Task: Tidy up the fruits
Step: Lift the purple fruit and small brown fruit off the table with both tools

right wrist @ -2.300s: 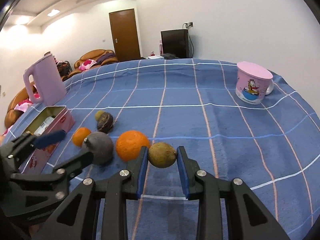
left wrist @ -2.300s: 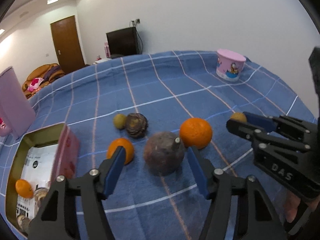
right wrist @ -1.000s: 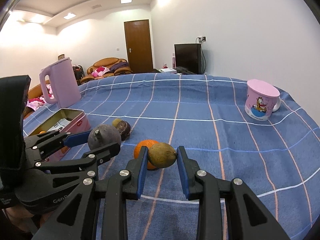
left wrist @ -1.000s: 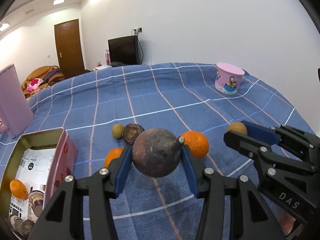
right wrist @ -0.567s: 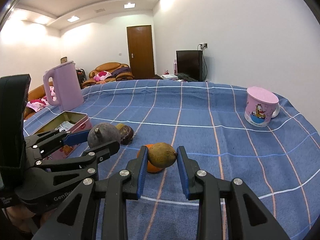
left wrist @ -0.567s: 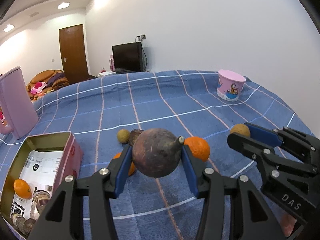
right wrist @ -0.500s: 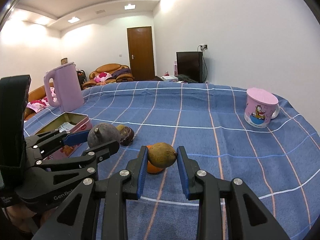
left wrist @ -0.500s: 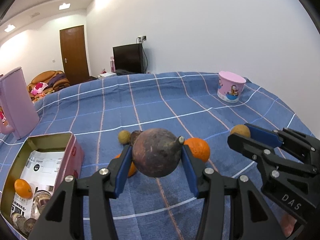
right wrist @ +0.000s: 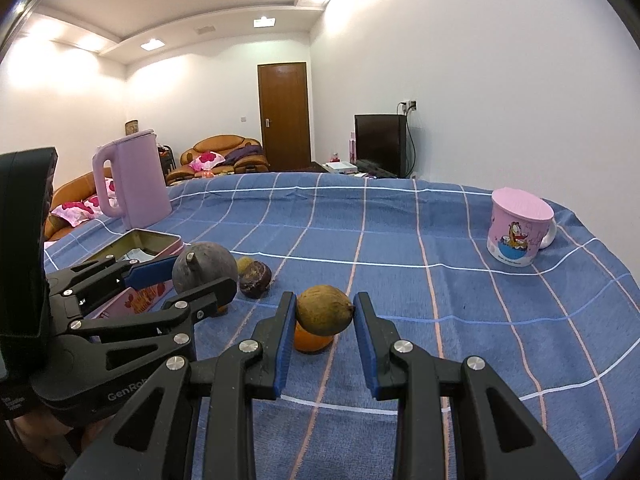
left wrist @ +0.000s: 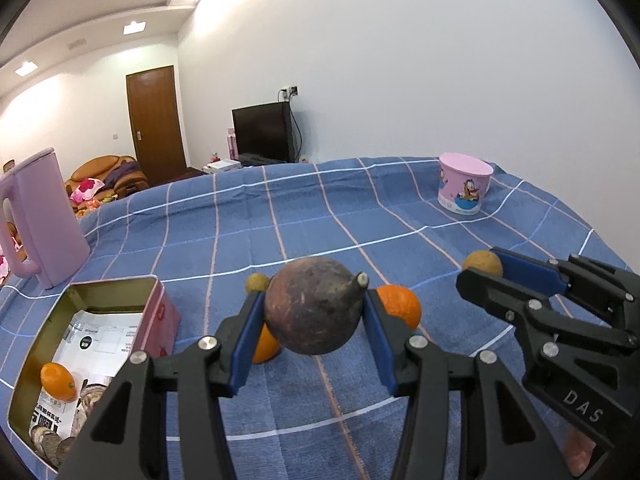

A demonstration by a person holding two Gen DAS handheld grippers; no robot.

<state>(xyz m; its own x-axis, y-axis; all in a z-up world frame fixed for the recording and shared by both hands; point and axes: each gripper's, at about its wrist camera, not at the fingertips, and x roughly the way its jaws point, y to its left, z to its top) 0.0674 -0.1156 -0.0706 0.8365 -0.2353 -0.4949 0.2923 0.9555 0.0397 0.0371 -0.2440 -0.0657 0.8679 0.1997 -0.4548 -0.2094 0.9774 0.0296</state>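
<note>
The dark purple round fruit sat clamped between the blue pads of the left gripper, its stubby stem pointing up and to the right, lifted clear of the blue checked cloth. The jaws were closed only as far as the fruit's width allowed and pressed its two flanks, which probably kept the round body from rolling out. Taking the pink tin as landmark, this fruit hung to the right of it and slightly above its rim, near but not over the opening. The tin already held a small orange and some dark pieces among printed paper, so it looked like the collecting place.

The brownish-green fruit was pinched in the right gripper, likewise narrowed onto it and raised off the cloth. It hung further right of the tin, beyond the purple fruit.

Lying on the cloth to the right of the tin were two oranges, a wrinkled dark fruit and a small yellowish one just beside it. A pink kettle stood behind the tin, and a pink cup well apart to the far right.
</note>
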